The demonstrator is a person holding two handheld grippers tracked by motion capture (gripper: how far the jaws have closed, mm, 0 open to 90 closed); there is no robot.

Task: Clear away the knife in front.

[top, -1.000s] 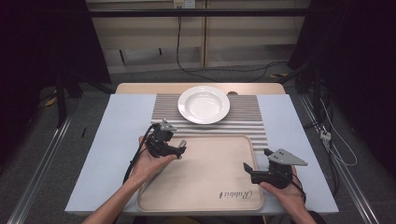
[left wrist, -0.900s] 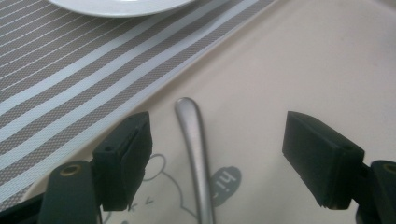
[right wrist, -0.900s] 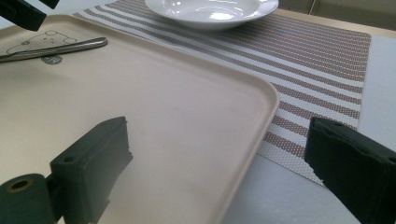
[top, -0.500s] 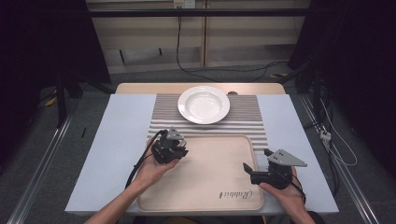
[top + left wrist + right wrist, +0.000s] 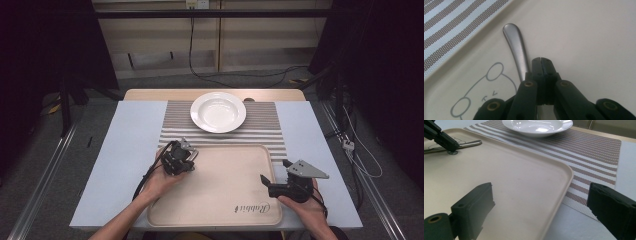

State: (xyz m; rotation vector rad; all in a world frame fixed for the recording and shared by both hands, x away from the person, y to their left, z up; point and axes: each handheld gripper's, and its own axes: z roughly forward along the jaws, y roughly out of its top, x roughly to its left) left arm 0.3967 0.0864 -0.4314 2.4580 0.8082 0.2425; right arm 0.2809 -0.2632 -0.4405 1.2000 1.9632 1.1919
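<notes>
left gripper (image 5: 541,60) has just been closing; its jaws meet beside the cutlery handle (image 5: 516,47) near the tray's (image 5: 225,190) far left corner, nothing between them. better reopen and straddle the handle. right gripper (image 5: 264,179) gapes wide.

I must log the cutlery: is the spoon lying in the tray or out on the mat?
In the tray. The spoon lies flat on the tray floor, inside the rim; the mat is beyond.

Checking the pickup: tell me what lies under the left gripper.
A metal utensil handle lies on the tray, its rounded end past the left gripper, whose jaws have just closed together beside it, nothing between them. The utensil's other end is covered.
</notes>
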